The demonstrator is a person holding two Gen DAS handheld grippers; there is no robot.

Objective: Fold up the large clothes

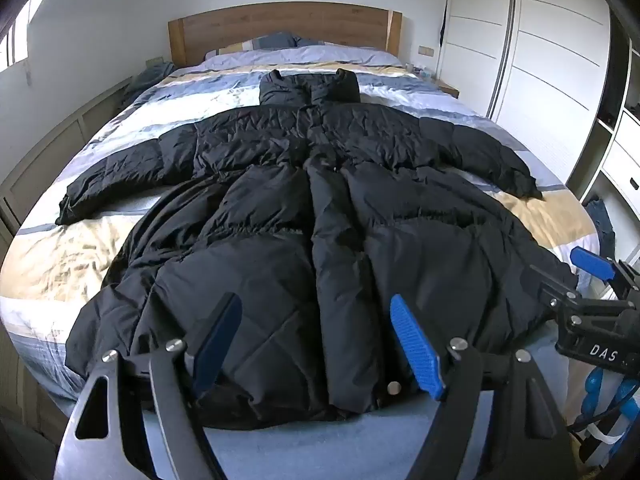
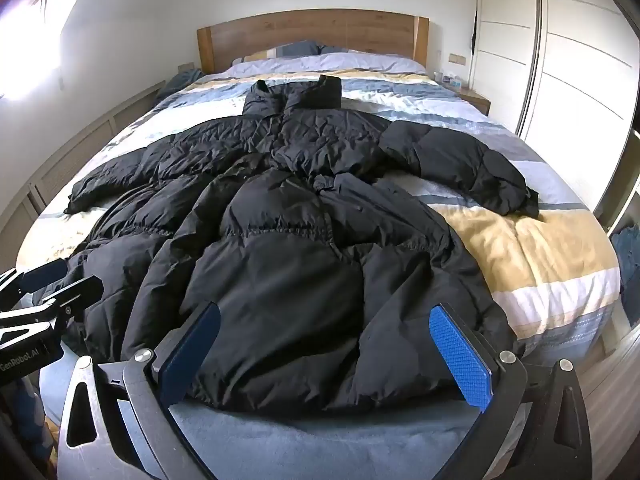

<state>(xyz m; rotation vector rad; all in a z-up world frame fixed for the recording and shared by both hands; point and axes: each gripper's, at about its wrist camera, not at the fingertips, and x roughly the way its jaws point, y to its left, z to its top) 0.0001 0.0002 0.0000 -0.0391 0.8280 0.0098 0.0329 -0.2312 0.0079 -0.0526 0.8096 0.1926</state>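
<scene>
Two tools poised at the hem, nothing gripped yet.

I hold the left tool (image 1: pixel 316 344) and right tool (image 2: pixel 324 356) released, jaws spread above the near hem of the black padded coat (image 1: pixel 320 208), ready to pinch. It lies front-up on the striped bed (image 1: pixel 532 216), sleeves splayed, its quilted shell puffy, slick and crinkled.
</scene>
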